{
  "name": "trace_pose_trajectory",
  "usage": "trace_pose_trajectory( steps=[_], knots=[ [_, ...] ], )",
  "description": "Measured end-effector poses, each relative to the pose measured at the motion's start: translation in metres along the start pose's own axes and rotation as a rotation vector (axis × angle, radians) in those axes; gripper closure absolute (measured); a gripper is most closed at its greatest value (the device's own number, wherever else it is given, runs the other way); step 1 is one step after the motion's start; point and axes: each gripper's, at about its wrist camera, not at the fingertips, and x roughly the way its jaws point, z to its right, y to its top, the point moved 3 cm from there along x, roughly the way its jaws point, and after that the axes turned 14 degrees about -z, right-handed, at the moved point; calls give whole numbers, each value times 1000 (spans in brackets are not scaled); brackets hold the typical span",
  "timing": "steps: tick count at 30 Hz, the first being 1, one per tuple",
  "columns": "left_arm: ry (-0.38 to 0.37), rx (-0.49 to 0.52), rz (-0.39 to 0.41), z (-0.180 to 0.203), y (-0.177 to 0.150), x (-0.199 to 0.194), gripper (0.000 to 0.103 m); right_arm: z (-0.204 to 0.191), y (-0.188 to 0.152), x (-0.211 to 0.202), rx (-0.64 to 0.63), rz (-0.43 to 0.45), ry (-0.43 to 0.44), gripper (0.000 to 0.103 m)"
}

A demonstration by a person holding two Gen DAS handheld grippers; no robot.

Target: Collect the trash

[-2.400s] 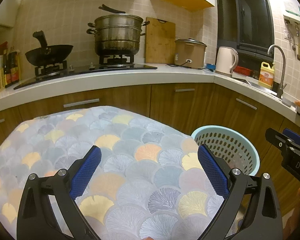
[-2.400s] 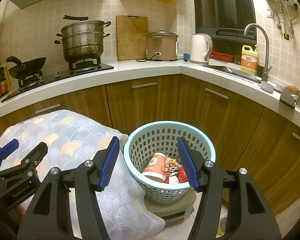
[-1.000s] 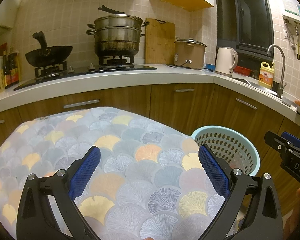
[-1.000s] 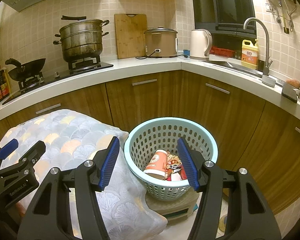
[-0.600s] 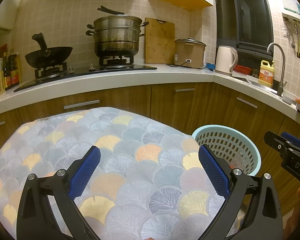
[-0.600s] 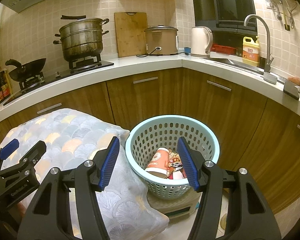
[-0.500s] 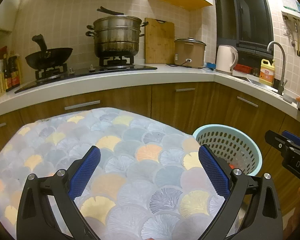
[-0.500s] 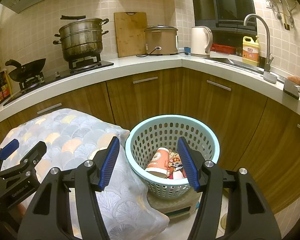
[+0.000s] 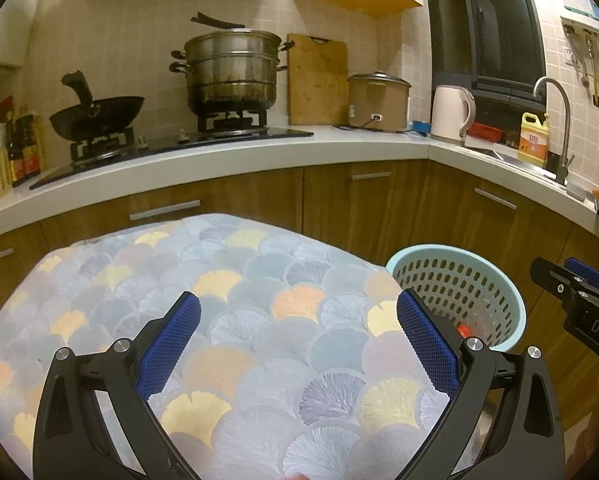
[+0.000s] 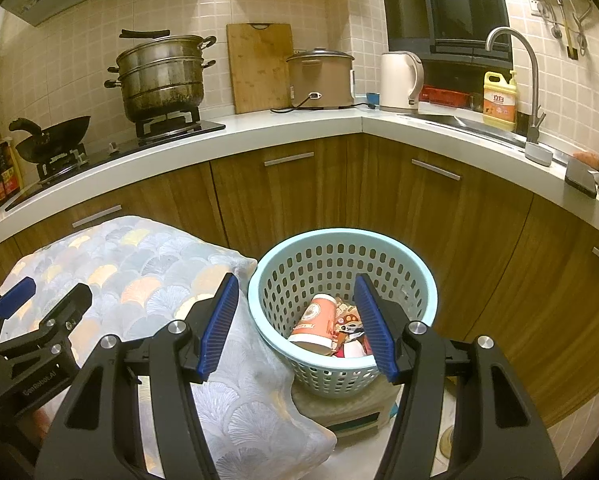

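A: Nearest, what do both pairs of fingers show?

B: The left gripper point(image 9: 297, 336) has its fingers spread with nothing between them, hovering over the patterned cloth point(image 9: 227, 304) on the table. The right gripper point(image 10: 295, 324) is spread too and empty, poised over the basket point(image 10: 427, 280).

A: And the trash?

B: It lies inside the basket: an orange paper cup point(image 10: 313, 322) on its side with crumpled wrappers point(image 10: 349, 326) beside it. No loose trash shows on the cloth.

A: Then what could go wrong?

B: I judge the basket is light and perched on a low stool point(image 10: 339, 410), so a finger catching its rim could tip it and spill everything out. The cloth hangs touching the basket; dragging it could pull the basket along.

A: Farther back?

B: The steamer pot point(image 10: 161, 76) and wok point(image 10: 53, 138) sit on the stove, well apart.
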Motion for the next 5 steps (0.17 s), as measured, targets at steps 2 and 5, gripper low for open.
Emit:
trace_pose_trajectory(
  steps=[2,5],
  knots=[
    [3,-7,-1,-1,0,0,7,1,0,0,3,0,0,46],
    [5,-13,10,-2,0,-1,7,3,-1,-1,6,1,-5,46]
  ],
)
